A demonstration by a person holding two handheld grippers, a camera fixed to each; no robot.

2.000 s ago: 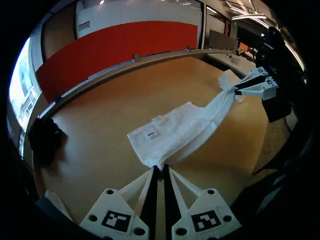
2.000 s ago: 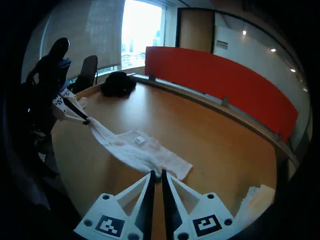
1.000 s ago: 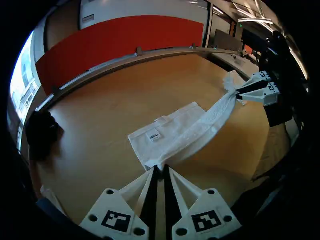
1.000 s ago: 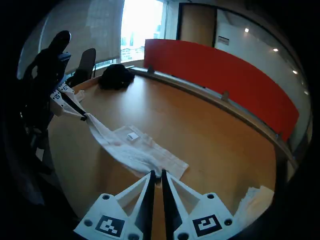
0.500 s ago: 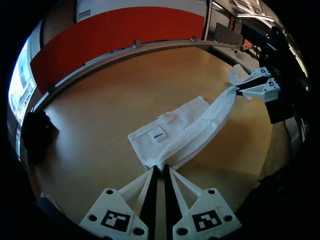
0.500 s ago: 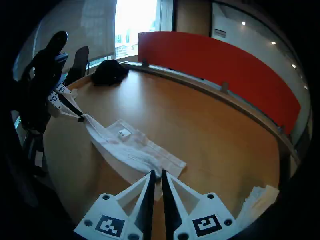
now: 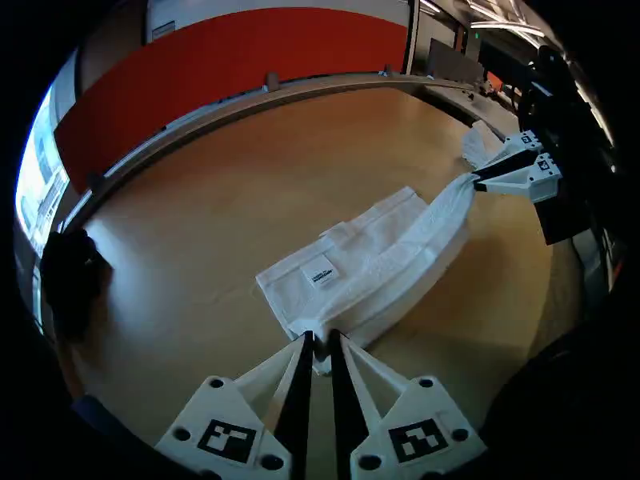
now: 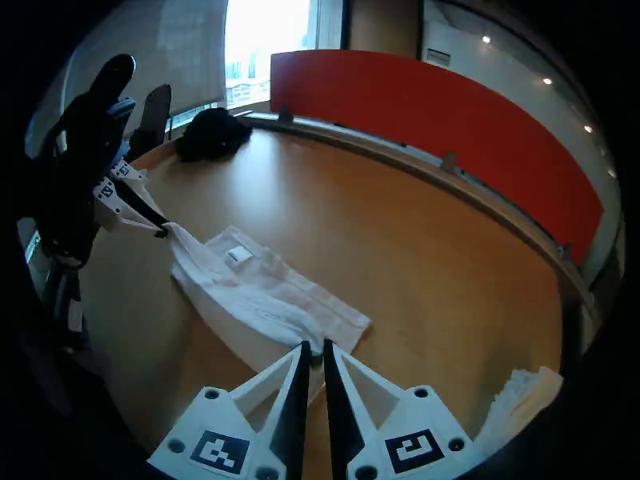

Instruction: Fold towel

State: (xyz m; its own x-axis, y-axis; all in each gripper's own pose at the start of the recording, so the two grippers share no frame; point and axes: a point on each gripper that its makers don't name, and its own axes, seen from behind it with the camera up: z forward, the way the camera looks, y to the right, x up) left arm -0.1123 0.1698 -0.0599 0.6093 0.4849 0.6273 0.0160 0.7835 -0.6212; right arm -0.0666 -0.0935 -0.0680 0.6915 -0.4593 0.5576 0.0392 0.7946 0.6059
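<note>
Left gripper view: towel [image 7: 370, 262] slacker, bunched.

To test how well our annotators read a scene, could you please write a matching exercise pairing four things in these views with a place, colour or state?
Things
1. towel
2. left hand-held gripper
3. dark bundle
4. wall panel

Descriptions
A. red
B. lying at the far end of the table
C. white, pinched at both ends, its middle resting on the wood
D. shut on one end of the cloth

Pairs: 1-C, 2-D, 3-B, 4-A
</note>
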